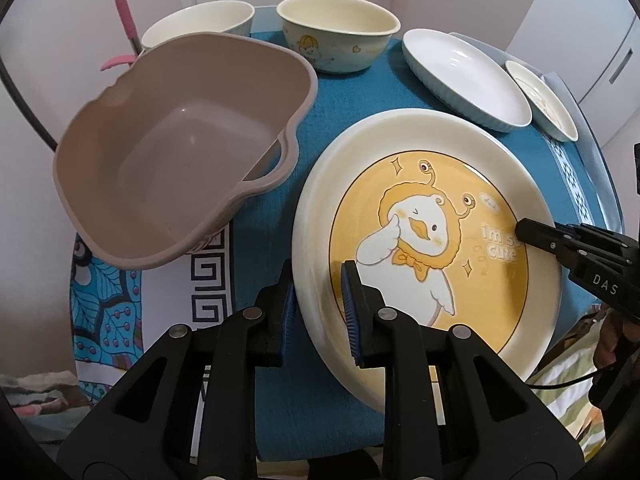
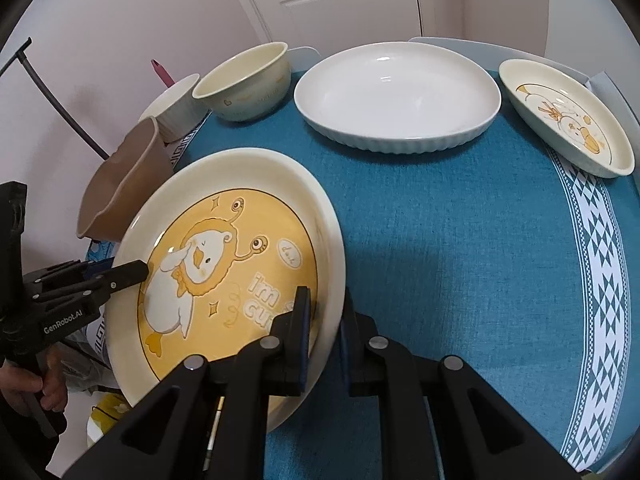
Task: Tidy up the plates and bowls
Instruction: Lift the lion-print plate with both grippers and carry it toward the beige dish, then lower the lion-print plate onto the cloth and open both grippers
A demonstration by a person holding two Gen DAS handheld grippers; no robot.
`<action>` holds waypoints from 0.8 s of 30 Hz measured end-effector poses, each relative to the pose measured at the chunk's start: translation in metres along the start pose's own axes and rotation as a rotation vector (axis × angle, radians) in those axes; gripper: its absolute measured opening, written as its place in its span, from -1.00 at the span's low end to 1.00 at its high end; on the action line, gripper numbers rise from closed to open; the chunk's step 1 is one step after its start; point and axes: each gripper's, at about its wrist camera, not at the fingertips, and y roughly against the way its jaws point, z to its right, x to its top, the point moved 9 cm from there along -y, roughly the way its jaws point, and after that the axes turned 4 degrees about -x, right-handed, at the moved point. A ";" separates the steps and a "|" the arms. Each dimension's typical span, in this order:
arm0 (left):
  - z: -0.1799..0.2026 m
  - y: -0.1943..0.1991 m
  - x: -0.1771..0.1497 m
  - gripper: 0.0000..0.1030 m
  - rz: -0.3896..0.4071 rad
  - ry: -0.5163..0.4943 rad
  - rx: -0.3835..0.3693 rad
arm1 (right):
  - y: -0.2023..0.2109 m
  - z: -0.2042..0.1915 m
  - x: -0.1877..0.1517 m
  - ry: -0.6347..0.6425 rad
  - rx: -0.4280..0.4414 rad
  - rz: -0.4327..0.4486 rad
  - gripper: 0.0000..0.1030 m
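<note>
A large cream plate with a yellow duck picture (image 1: 424, 240) (image 2: 224, 272) is held tilted above the teal tablecloth. My left gripper (image 1: 318, 304) is shut on its left rim. My right gripper (image 2: 324, 328) is shut on its right rim; its fingers (image 1: 536, 232) also show in the left wrist view. A white ribbed oval dish (image 1: 464, 76) (image 2: 396, 96), a small duck plate (image 1: 544, 100) (image 2: 568, 120), a duck bowl (image 1: 336, 32) (image 2: 248, 80) and a white ribbed bowl (image 1: 200, 24) (image 2: 176, 104) stand at the back.
A taupe plastic basin (image 1: 168, 160) (image 2: 120, 184) sits at the table's left edge. A pink tool (image 1: 124, 16) stands behind it. The teal cloth (image 2: 460, 260) has a white patterned border on the right. A white door is behind the table.
</note>
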 end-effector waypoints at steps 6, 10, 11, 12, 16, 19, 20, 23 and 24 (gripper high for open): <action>0.004 -0.002 0.004 0.21 0.007 -0.024 0.039 | -0.001 0.003 0.001 0.004 -0.009 0.009 -0.77; 0.009 0.003 0.006 0.54 0.032 -0.052 0.069 | 0.000 0.002 0.001 0.018 -0.023 0.021 -0.70; 0.010 0.003 0.005 0.55 0.026 -0.060 0.076 | 0.001 0.003 0.001 0.021 -0.027 0.023 -0.52; 0.012 0.003 0.003 0.55 0.019 -0.067 0.085 | 0.001 0.003 0.002 0.025 -0.035 0.028 -0.13; 0.022 0.011 -0.003 0.55 0.018 -0.071 0.104 | 0.010 0.006 0.004 0.020 -0.021 0.049 0.89; 0.032 0.031 -0.001 0.55 0.050 -0.056 0.118 | 0.023 0.013 0.006 0.023 -0.021 0.065 0.89; 0.038 0.042 0.003 0.55 0.076 -0.052 0.121 | 0.029 0.016 0.007 0.030 -0.020 0.073 0.89; 0.058 0.074 0.024 0.62 0.163 -0.047 0.131 | 0.052 0.025 0.013 0.053 -0.007 0.102 0.89; 0.063 0.083 0.032 0.78 0.191 -0.044 0.131 | 0.061 0.029 0.016 0.057 -0.002 0.113 0.89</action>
